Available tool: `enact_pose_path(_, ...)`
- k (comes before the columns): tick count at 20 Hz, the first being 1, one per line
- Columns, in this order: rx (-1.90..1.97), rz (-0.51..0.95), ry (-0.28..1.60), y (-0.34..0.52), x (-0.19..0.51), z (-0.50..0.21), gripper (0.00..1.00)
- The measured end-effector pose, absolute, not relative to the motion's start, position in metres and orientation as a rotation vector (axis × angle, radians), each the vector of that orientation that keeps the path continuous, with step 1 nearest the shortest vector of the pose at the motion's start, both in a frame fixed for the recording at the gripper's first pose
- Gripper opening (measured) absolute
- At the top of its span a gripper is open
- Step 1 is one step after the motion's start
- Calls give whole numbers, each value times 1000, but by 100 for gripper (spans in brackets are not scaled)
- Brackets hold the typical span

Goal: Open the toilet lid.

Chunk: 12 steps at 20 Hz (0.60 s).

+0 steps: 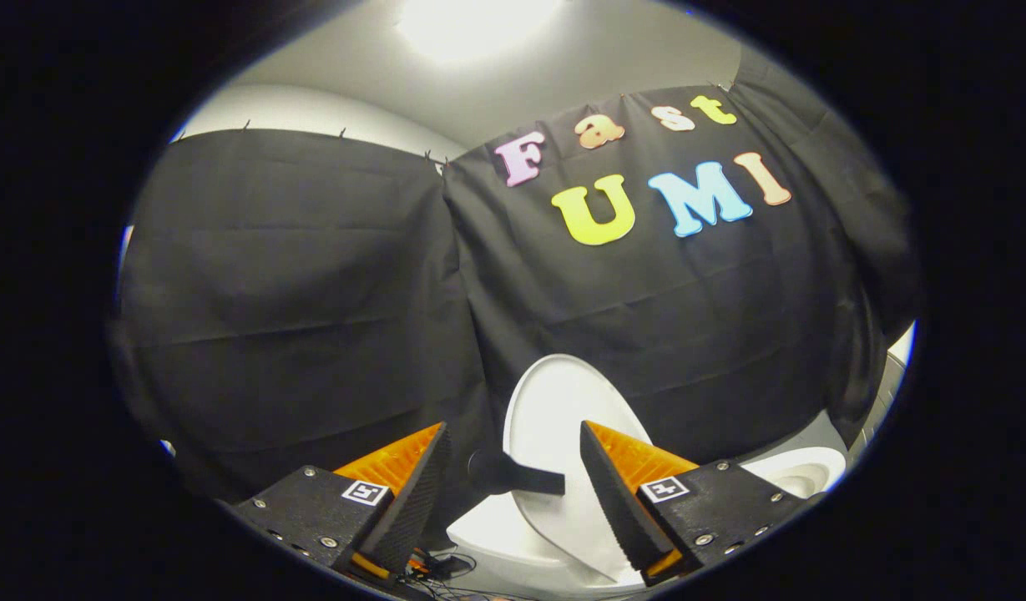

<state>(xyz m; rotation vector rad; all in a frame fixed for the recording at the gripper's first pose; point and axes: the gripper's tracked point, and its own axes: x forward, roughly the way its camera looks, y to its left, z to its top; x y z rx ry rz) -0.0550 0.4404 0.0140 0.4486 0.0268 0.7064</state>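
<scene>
- The white oval plastic toilet lid [563,417] is the landmark for all positions below. It stands raised, near upright, tilted a little, with its smooth face towards the camera.
- A dark tab-like handle [519,477] juts sideways from the lid's lower face, pointing towards the left finger.
- The gripper [513,492] sits low in front of the lid, with its fingers spread wide apart. Nothing is held between them.
- The left finger [412,501] is clear of the lid, off to the lid's left, and a gap shows between it and the handle's tip.
- The right finger [617,501] overlaps the lid's lower right part in this view; contact with the lid cannot be told.
- The handle and the lower middle of the lid show in the gap between the two fingers.
- The white ceramic toilet bowl [801,472] lies to the right of the lid, beyond the right finger, with its rim and open hollow showing.
- A white flat surface of the toilet [496,534] lies beneath the lid, between the fingers.
- The black cloth booth wall [312,292] hangs directly behind the lid, with folds and creases.
- Dark cables [442,572] lie in a tangle below the lid, by the left finger's base.
- A bright ceiling light [471,25] glares high above the lid.
</scene>
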Motion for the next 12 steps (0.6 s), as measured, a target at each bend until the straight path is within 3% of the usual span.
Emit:
enact_pose_path(5, 338, 604, 22, 361, -8, 13, 95)
enact_pose_path(12, 142, 533, 113, 259, 27, -52, 95)
